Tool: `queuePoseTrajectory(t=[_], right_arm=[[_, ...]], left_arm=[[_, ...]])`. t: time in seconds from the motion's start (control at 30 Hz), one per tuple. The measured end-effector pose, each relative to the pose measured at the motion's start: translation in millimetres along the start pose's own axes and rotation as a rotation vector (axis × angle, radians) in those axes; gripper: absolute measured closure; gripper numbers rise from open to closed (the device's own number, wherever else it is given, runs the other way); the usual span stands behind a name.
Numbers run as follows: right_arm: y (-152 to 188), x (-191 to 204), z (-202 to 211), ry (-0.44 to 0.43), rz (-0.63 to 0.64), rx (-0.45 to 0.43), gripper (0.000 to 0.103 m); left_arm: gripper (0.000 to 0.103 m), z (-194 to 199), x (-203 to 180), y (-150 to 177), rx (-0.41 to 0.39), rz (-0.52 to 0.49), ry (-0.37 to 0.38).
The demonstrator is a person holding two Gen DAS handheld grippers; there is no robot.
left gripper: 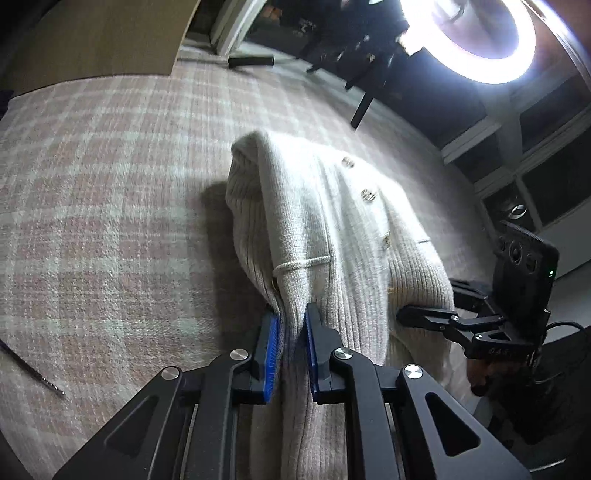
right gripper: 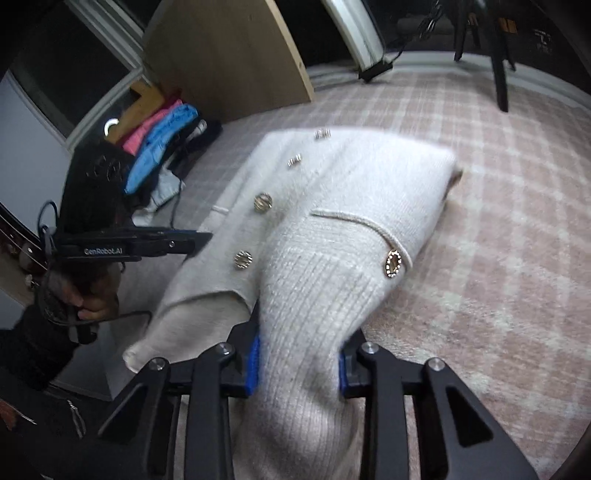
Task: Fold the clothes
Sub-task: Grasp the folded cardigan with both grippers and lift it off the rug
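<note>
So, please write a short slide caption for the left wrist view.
Left gripper pinches the ribbed hem of a cream cardigan lying on a pink checked rug.

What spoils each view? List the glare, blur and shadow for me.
Left wrist view: a ring light blows out the top right corner; the cream cardigan casts a shadow leftwards onto the checked rug; straight edges bow with fisheye distortion. Right wrist view: no glare, but the cardigan and rug are smeared by motion blur.
</note>
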State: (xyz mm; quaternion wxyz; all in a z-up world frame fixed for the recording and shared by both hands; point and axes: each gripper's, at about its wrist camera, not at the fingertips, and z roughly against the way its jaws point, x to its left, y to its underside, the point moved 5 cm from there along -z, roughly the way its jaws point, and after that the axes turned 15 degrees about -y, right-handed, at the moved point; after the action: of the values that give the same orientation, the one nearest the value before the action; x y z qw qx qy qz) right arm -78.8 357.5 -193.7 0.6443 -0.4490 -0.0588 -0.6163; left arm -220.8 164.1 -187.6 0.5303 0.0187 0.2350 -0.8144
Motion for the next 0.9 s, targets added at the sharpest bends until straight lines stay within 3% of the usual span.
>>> queuePoseTrajectory(t=[0.1,0.27,0.5,0.7,0.9], right_arm=[[-8.3,10.7,18.7,-0.027,-0.033,-0.052,0.075],[-23.2,40.4,38.4,-0.057,-0.008,-0.084,0.075],[-62.7,109.2,43.5,-0.096,0.078,-0.132,0.075],[-111.4,193.3,19.5,-0.093,0.225,-0.186,0.075],[-170.8,289.8,-45.7,-0.077,0.319,-0.261,0.075]], left_arm=[[0.091,28.8,4.7,4.4,-0.034,0.018,0.019],[0.091,68.5,1.8,4.6,-0.084,0.000,-0.013],[0.091,125.8,20.4,-4.5,-0.188,0.000,-0.034],[0.091,200.9,76.7,-25.1,-0.309,-0.001,-0.040],[0.091,286.8,167.6,-52.5,-0.414,-0.039,-0.059]])
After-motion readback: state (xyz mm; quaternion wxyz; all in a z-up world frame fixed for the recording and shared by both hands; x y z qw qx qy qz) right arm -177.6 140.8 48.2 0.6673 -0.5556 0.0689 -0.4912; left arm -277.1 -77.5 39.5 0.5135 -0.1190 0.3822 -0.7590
